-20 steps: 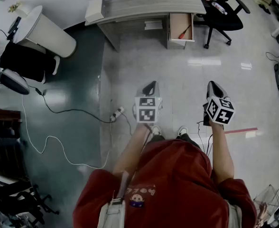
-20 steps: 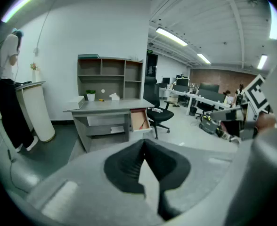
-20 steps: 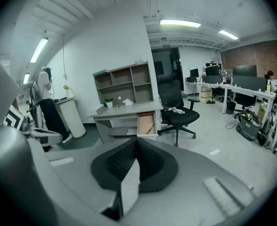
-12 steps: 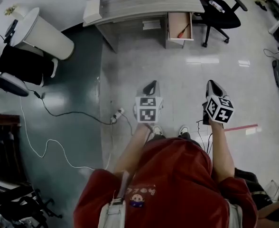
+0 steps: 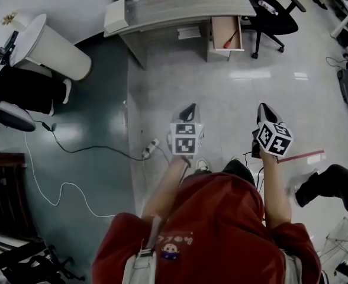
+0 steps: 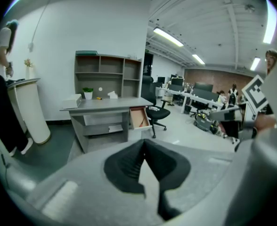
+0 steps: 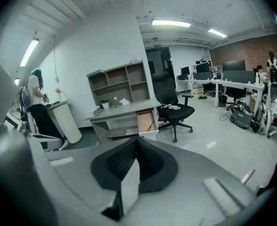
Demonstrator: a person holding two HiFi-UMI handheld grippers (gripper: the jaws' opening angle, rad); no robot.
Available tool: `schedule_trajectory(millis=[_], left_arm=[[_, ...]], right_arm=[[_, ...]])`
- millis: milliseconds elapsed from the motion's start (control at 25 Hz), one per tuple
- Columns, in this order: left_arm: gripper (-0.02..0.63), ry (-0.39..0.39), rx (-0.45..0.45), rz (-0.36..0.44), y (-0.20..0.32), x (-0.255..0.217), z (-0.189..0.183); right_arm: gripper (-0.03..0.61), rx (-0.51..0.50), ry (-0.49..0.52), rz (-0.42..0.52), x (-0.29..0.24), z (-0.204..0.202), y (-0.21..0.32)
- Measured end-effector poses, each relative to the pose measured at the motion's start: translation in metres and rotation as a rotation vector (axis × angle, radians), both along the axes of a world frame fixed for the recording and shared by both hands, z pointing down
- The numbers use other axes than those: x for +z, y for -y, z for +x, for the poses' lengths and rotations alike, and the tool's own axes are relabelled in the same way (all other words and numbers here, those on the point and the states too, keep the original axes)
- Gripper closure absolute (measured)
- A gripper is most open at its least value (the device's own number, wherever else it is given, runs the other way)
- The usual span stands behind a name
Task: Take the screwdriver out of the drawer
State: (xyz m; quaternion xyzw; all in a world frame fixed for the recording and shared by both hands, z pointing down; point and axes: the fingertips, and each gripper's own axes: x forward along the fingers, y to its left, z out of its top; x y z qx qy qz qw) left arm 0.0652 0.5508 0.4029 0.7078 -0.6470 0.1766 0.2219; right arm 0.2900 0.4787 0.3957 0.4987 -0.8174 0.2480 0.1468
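Note:
The grey desk (image 5: 186,7) stands far ahead, and its wooden drawer (image 5: 226,33) is pulled open at the right end. In the drawer lies the red-handled screwdriver (image 5: 231,39), also visible as a screwdriver (image 7: 151,123) in the right gripper view. My left gripper (image 5: 190,106) and right gripper (image 5: 263,106) hang side by side over the floor, well short of the desk. Both point toward it. The left gripper (image 6: 143,141) has its black pads pressed together with nothing between them. So does the right gripper (image 7: 136,139).
A black office chair (image 5: 274,10) stands just right of the drawer. A white round stand (image 5: 50,40) is at the far left. A power strip (image 5: 151,147) and cables lie on the floor to my left. Another person's dark leg (image 5: 331,183) is at the right.
A dark-clad leg has come into view at the right edge. My feet have shifted a step. Both grippers keep their pose and stay shut.

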Motion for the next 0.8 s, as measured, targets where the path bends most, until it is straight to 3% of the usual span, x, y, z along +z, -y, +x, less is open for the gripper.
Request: schedule_trajectory(millis=[400,800], left_arm=[[0.615,-0.025,-0.010,-0.016,-0.004,0.015,-0.024],[0.615,-0.012,-0.059,-0.052,0.053,0.028,-0.047]], right_arm=[[0.578,0.010,0.003,-0.040,0.016,-0.021,-0.006],[0.578,-0.029,0.023,-0.078,0.035,-0.047,0.067]])
